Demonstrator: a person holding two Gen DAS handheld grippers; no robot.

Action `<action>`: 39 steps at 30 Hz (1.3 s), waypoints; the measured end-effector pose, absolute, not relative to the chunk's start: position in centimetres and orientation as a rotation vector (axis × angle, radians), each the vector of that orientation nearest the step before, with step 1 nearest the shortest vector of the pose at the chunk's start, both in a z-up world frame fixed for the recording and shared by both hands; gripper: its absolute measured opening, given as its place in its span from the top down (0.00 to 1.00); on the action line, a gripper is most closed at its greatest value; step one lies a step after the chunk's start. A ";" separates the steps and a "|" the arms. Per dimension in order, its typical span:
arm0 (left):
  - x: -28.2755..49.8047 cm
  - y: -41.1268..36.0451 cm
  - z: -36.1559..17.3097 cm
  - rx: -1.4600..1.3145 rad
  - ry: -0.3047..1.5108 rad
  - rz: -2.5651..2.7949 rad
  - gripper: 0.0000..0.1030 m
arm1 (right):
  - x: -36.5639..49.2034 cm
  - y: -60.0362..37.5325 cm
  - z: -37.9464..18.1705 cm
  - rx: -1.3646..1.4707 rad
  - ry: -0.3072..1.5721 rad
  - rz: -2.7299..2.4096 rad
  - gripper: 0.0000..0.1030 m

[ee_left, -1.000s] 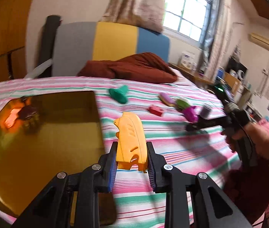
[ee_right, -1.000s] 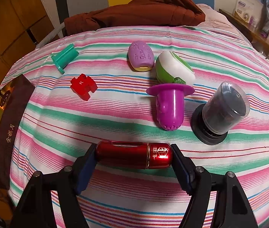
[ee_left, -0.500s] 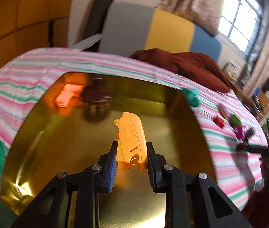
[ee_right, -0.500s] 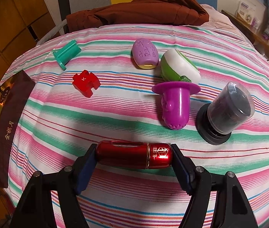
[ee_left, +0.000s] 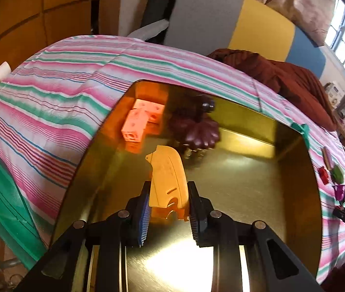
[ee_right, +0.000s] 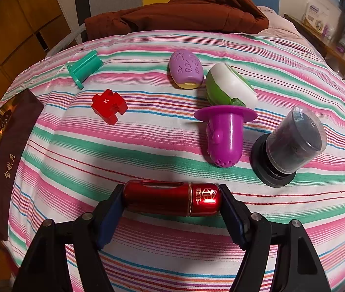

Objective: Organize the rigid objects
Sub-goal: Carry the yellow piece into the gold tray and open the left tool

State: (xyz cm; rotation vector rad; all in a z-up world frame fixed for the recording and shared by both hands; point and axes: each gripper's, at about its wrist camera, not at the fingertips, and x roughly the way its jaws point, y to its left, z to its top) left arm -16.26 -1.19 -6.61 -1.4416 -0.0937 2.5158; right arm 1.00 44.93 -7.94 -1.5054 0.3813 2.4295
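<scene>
Progress: gold tray (ee_left: 291,170) already holds pink block piece (ee_left: 140,124) and dark brown toy (ee_left: 196,131); six items left loose on striped bedspread (ee_right: 148,146): teal piece (ee_right: 84,69), red block (ee_right: 109,105), lilac oval (ee_right: 185,69), green-white shell (ee_right: 230,87), purple cup (ee_right: 223,138), dark capped cylinder (ee_right: 291,146). Left gripper (ee_left: 168,209) narrowly clamped on yellow part (ee_left: 167,180), over tray interior; long axis runs away from camera, pointed end forward. Right gripper (ee_right: 172,202) about half open, pinching red capsule (ee_right: 172,198) endwise above bedspread; long axis crosswise, cap to right.
</scene>
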 end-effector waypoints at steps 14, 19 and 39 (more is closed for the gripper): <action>-14.2 -3.1 -5.5 -1.349 -0.217 2.675 0.57 | 1.1 44.9 -8.0 -1.508 0.369 2.429 0.27; -10.9 -2.2 -5.2 -1.240 -0.256 2.680 0.57 | 1.2 44.8 -7.9 -1.506 0.362 2.435 0.27; -3.7 0.4 -4.9 -1.012 -0.169 2.605 0.57 | -3.2 30.2 -1.4 -1.408 0.143 2.878 0.27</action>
